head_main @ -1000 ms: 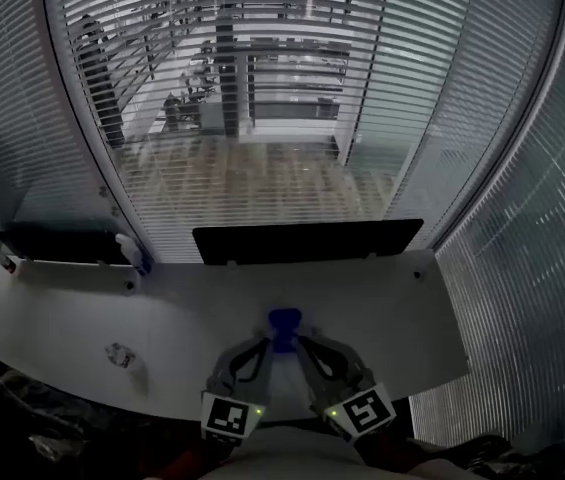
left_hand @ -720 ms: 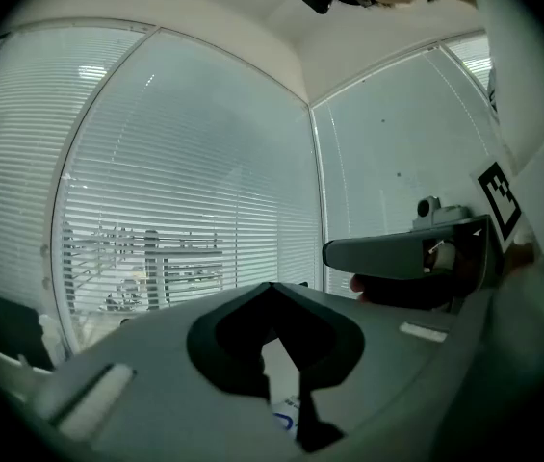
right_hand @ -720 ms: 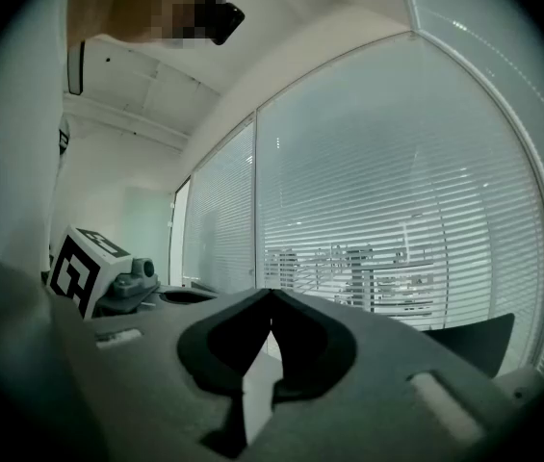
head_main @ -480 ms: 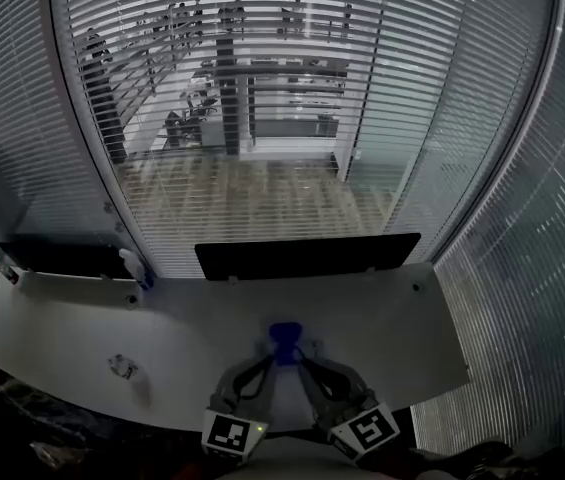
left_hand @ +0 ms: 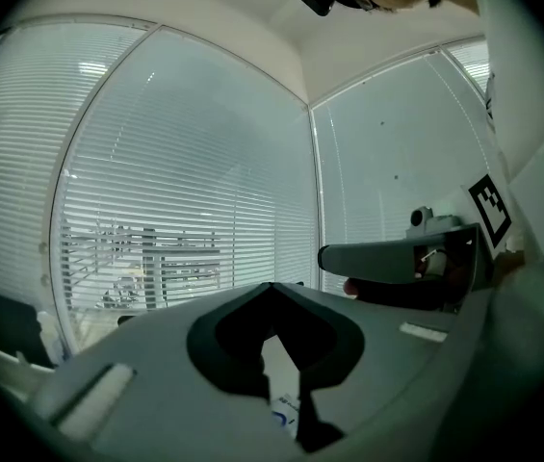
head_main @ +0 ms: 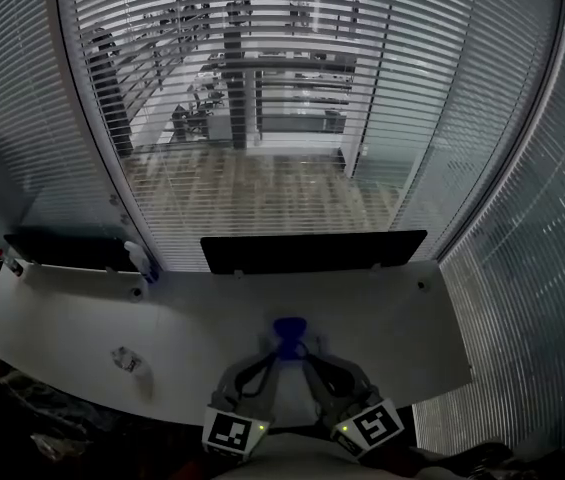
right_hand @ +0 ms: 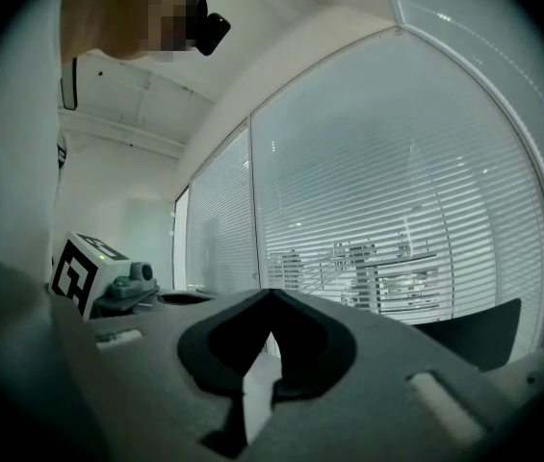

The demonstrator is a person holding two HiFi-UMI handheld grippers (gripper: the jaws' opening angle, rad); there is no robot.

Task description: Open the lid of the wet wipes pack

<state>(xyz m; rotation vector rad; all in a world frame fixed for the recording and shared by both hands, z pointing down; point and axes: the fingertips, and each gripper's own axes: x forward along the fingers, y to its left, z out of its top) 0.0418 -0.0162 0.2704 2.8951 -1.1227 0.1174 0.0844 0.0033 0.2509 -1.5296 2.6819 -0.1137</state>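
Barely anything changed in last second. Left gripper and right gripper stay clenched on white wet wipes pack, blue end forward, held between them over white desk. Lid apparently not yet lifted.

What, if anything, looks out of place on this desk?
One small, pale crumpled scrap lies alone near the left front edge of the white desk, like litter; what it is cannot be told. The blue-topped wet wipes pack shows nothing odd.
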